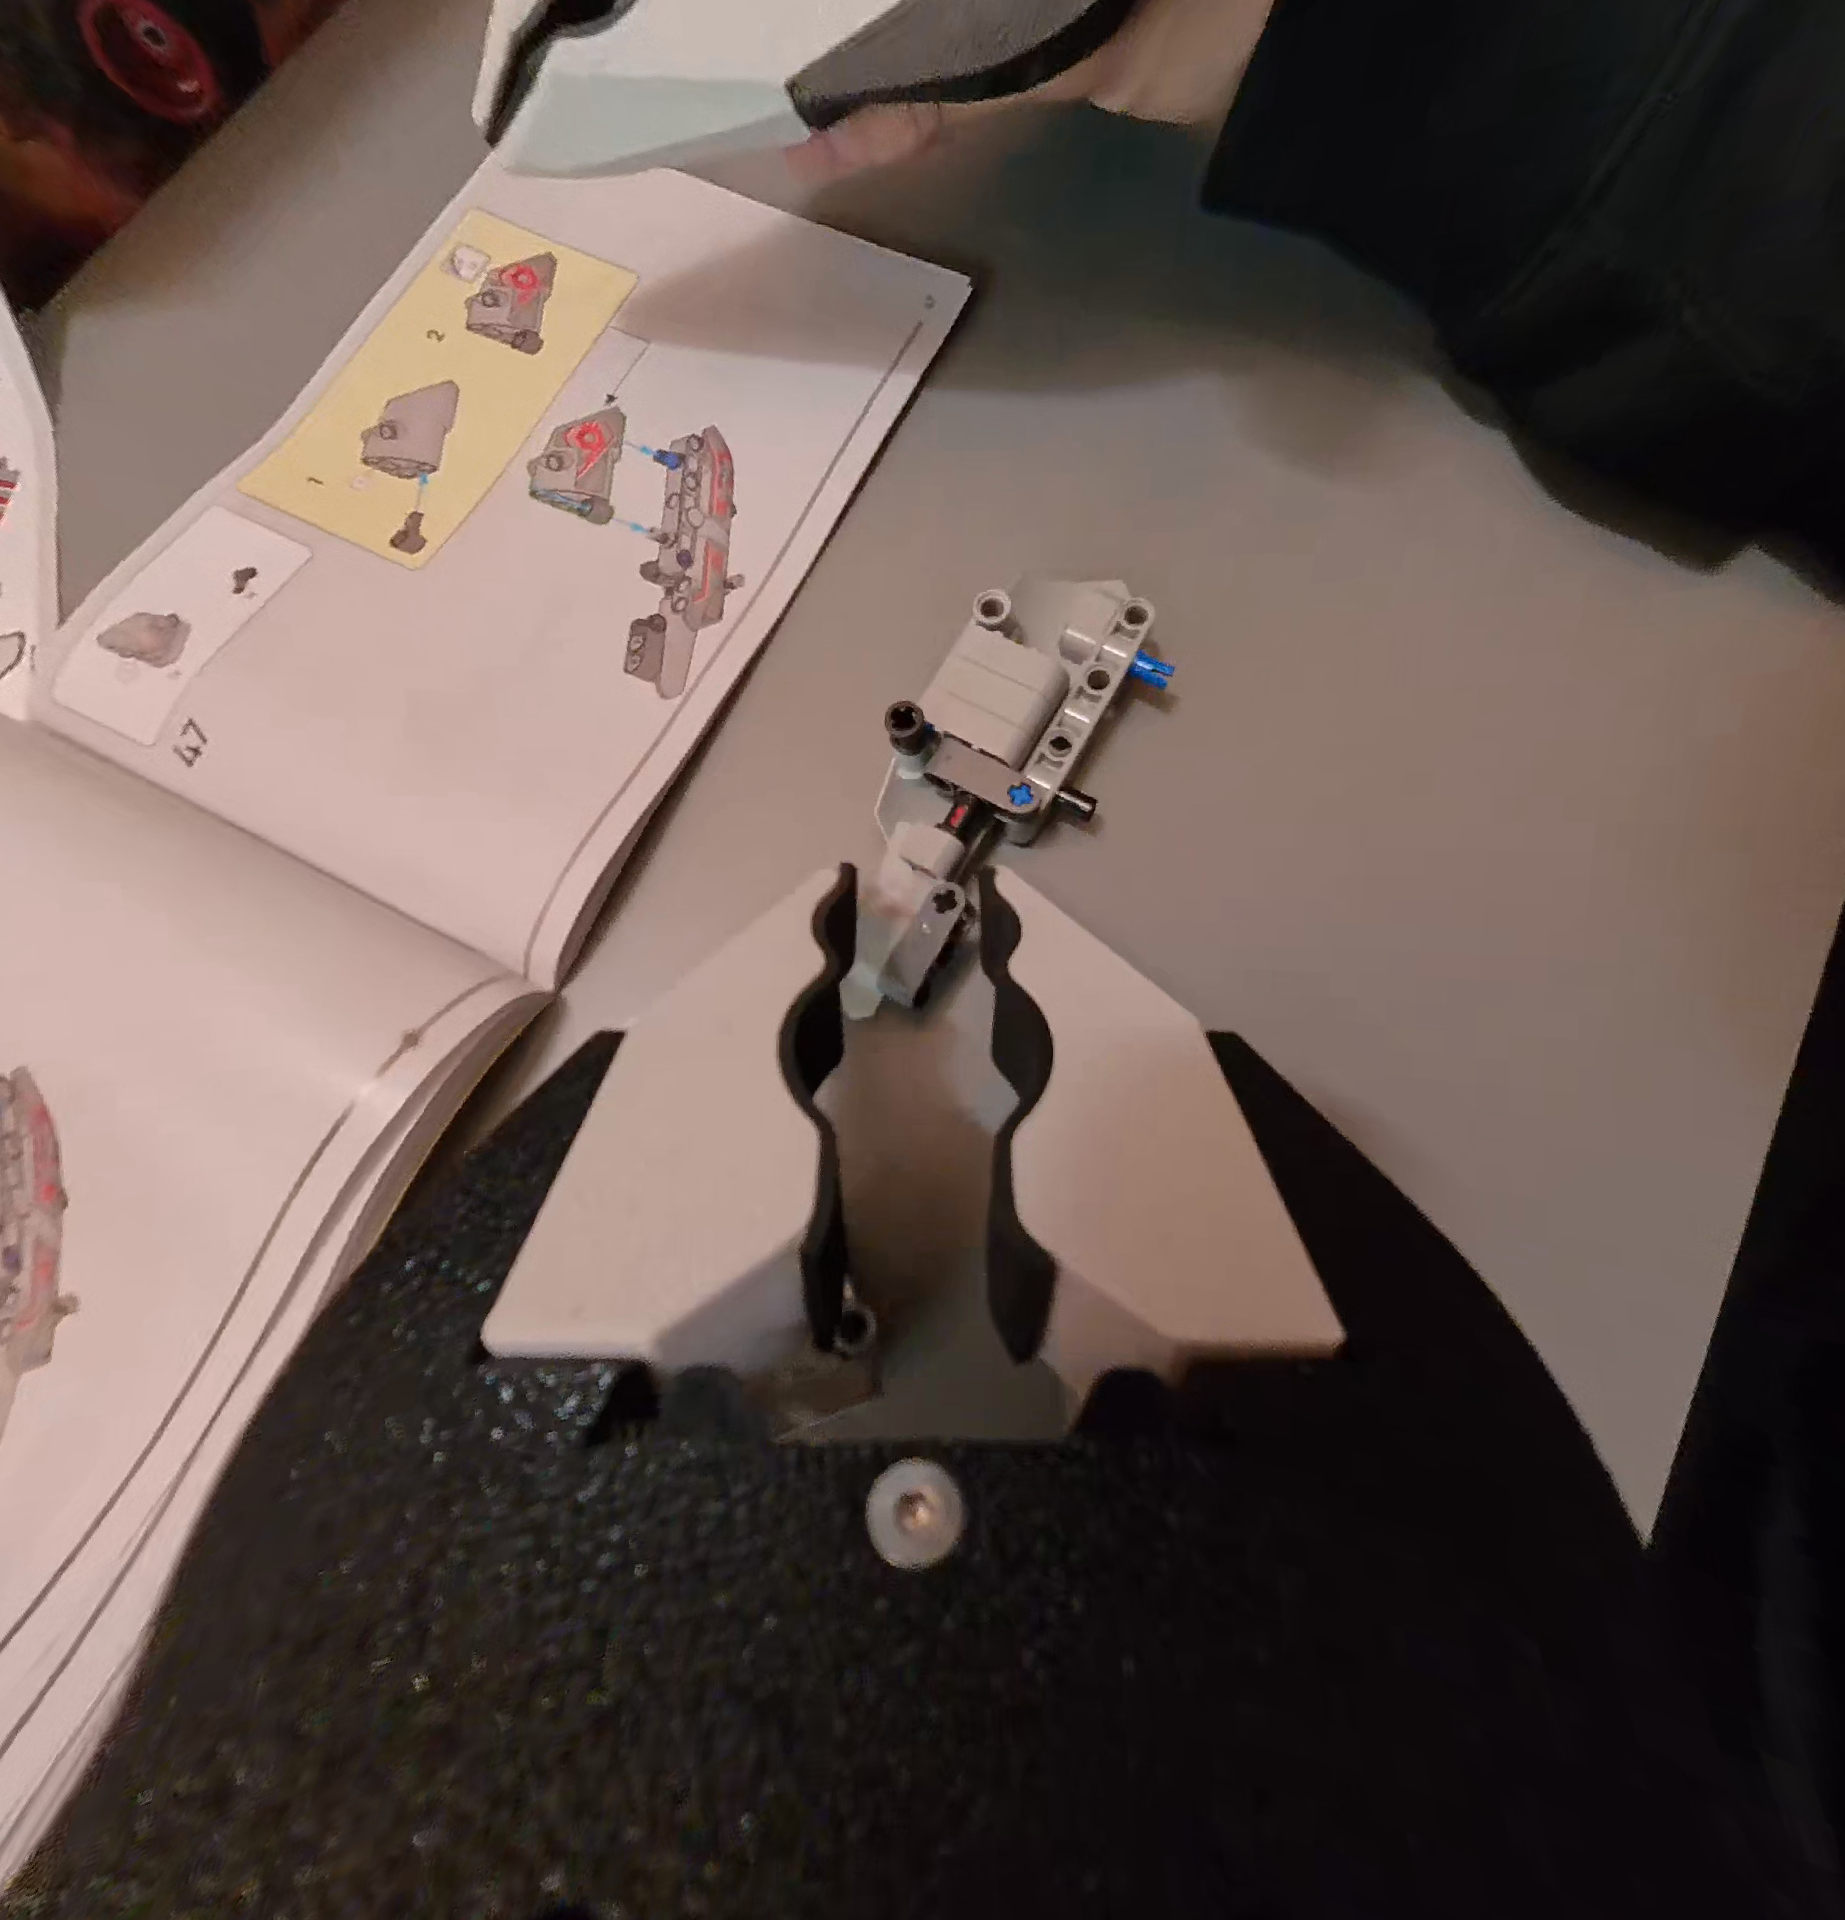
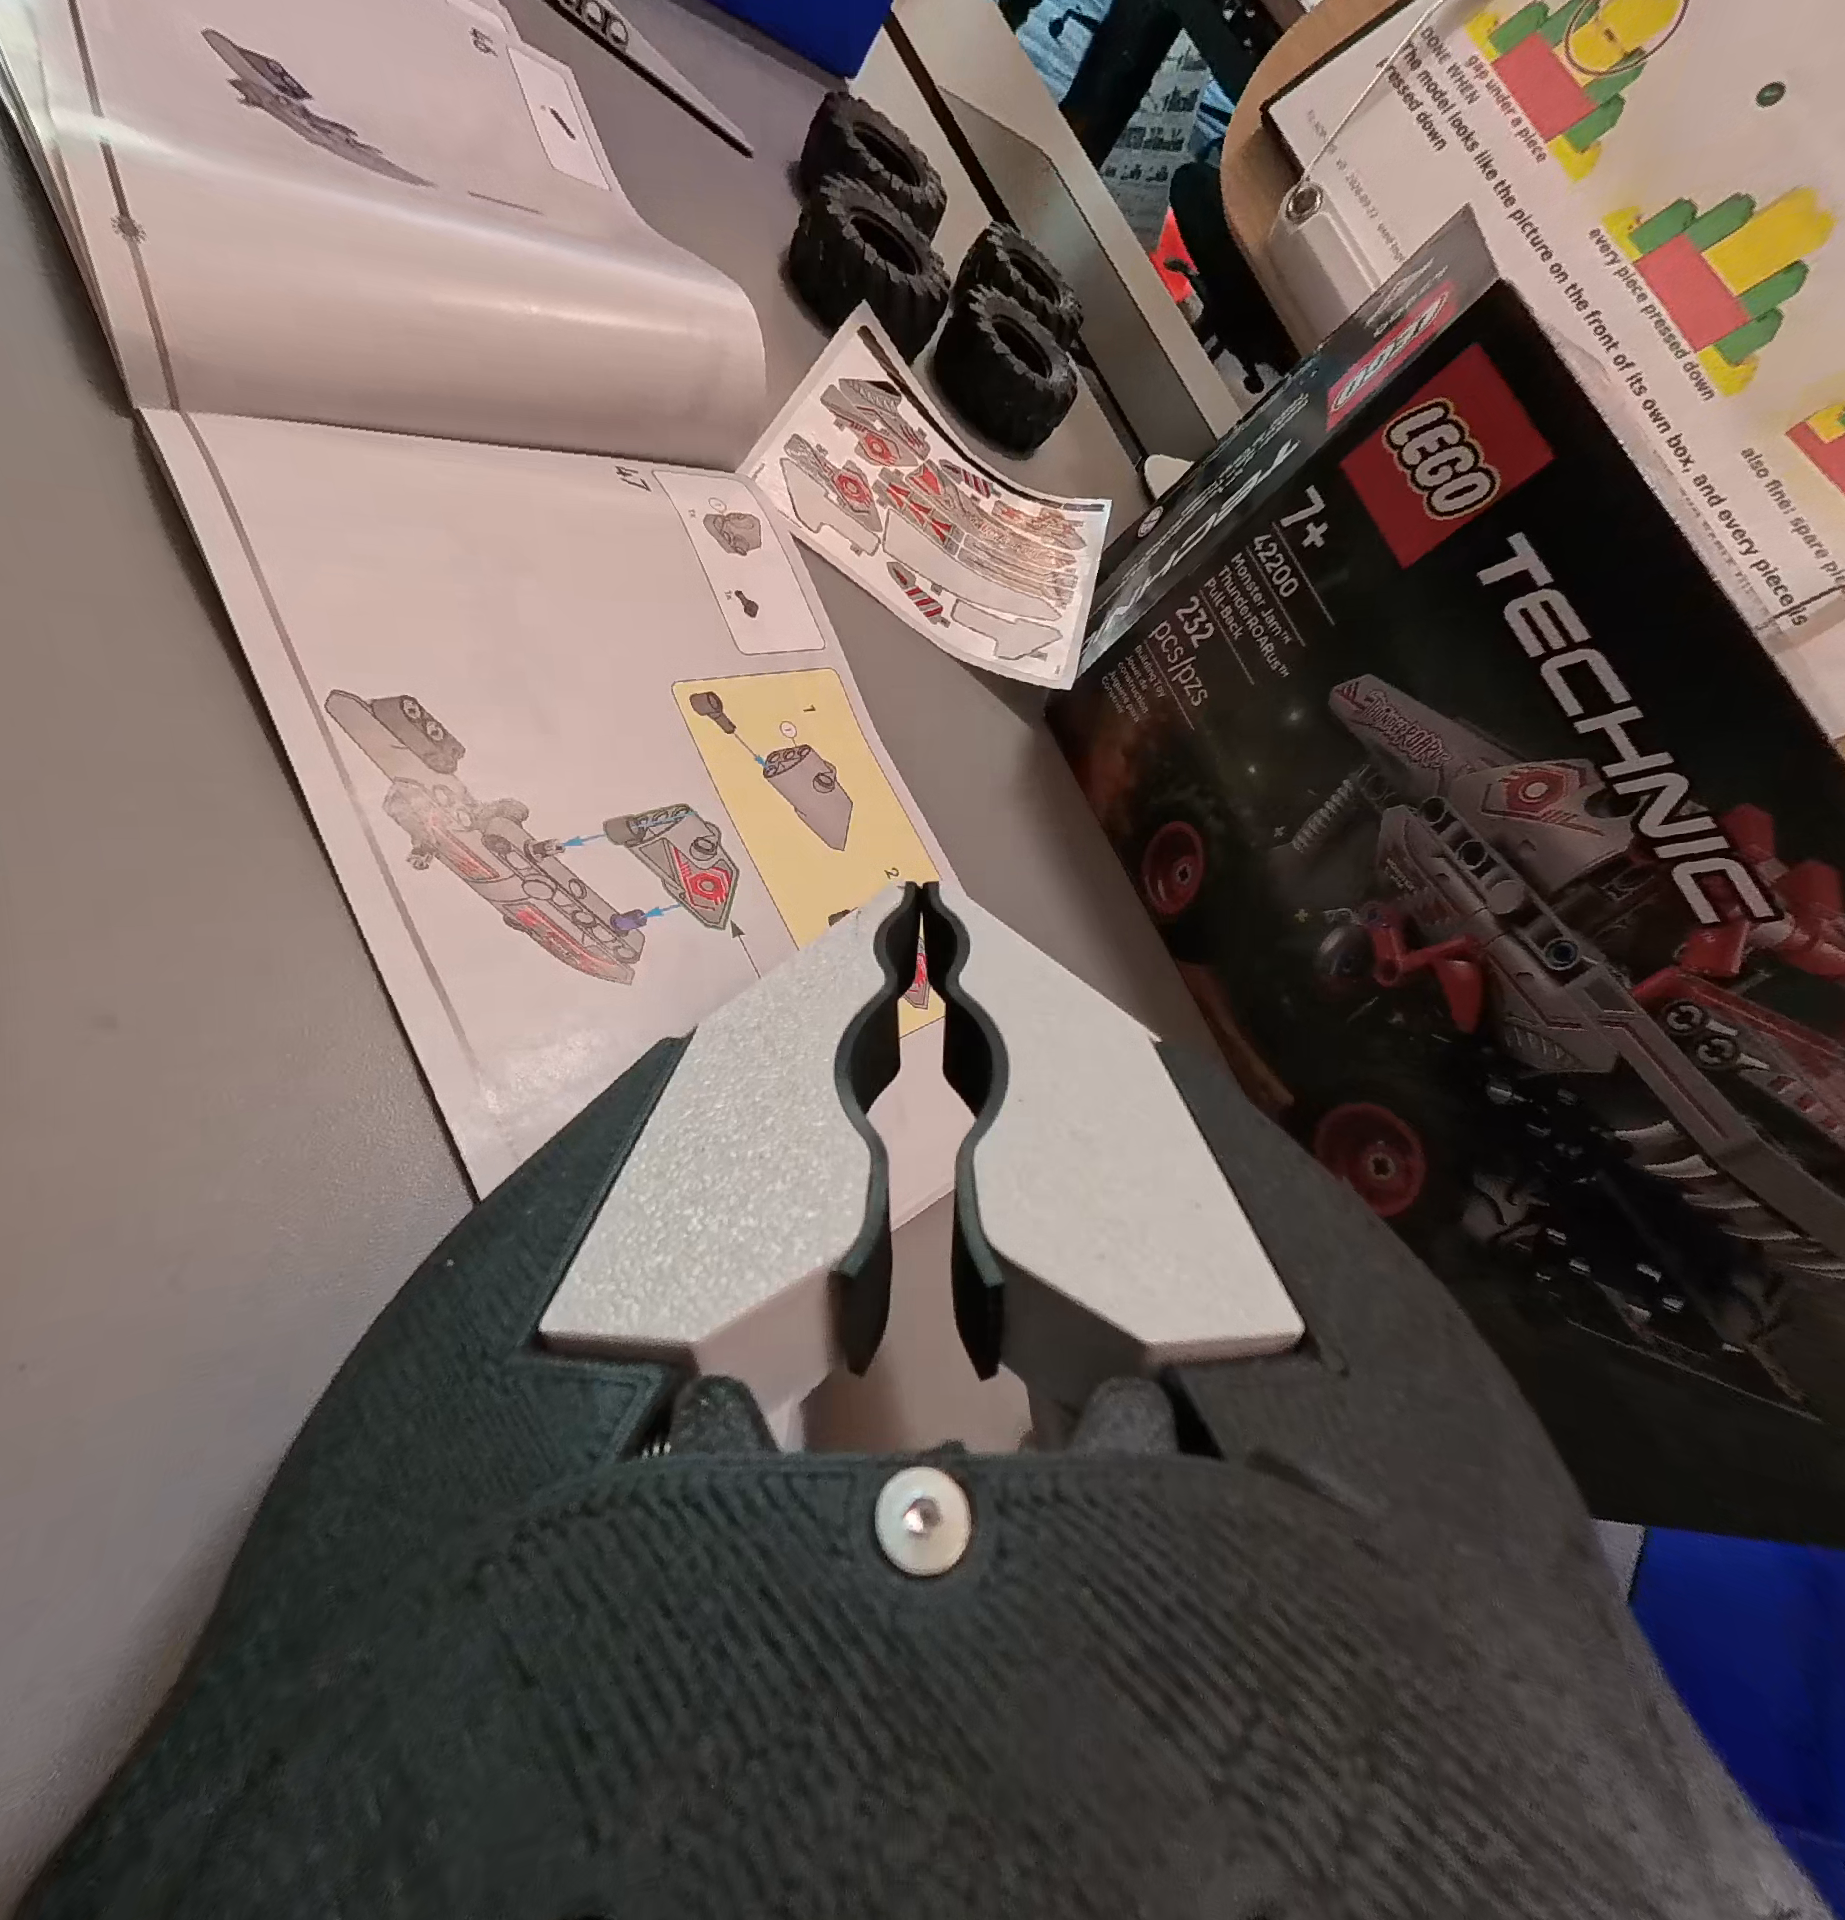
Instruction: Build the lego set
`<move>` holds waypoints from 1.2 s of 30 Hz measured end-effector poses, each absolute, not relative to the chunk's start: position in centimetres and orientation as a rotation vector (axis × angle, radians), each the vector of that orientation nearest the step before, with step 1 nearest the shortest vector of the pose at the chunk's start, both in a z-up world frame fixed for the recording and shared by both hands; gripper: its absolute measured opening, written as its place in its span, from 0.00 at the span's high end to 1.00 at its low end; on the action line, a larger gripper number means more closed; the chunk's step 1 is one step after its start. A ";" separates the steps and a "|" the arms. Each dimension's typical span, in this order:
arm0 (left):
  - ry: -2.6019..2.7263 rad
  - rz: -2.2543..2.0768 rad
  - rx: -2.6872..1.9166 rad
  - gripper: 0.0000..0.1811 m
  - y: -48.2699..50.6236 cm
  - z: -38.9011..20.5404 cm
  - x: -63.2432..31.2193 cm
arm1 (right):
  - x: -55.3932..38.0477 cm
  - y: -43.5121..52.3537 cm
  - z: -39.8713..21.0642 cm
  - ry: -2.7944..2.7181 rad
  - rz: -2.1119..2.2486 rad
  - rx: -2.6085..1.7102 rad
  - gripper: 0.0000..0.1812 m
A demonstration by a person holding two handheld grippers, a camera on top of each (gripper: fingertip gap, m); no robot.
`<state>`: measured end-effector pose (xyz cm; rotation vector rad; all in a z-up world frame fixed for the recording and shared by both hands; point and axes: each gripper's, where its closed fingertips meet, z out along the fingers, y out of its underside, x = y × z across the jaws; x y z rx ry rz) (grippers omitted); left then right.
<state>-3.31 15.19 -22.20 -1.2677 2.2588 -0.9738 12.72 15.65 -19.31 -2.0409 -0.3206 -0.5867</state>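
Left wrist view: my left tongs point(image 1: 918, 935) clamp the near end of the grey subassembly point(image 1: 1032, 717) on the worktop point(image 1: 1313, 520), right of the manual point(image 1: 482, 520).

Right wrist view: my right tongs point(image 2: 920, 896), together and empty, hover over the manual's panel step; next I judge they must fetch that panel.

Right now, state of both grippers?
Left gripper: shut on the grey lego assembly, gripping its near end.
Right gripper: shut, holding nothing.

The left wrist view is dimly lit, with soft shadows cast on the surface point(image 1: 1313, 644). Its edges are blurred. The right wrist view is brighter and sharper.
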 end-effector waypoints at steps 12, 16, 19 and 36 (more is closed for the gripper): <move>1.735 -0.911 -1.259 0.98 31.6 -9.8 -5.4 | 12.7 16.1 -19.9 -0.333 -0.625 -2.014 1.00; 1.569 -0.674 -1.348 1.00 43.1 -6.2 -7.9 | 13.4 16.1 -20.2 -0.359 -0.748 -2.011 1.00; 1.615 -0.515 -1.461 0.99 49.9 -6.4 -9.2 | 14.2 15.8 -19.7 -0.351 -0.871 -1.964 1.00; 1.994 -0.349 -1.847 0.98 62.5 -14.8 -7.7 | 17.2 15.0 -21.0 -0.365 -1.200 -2.068 0.96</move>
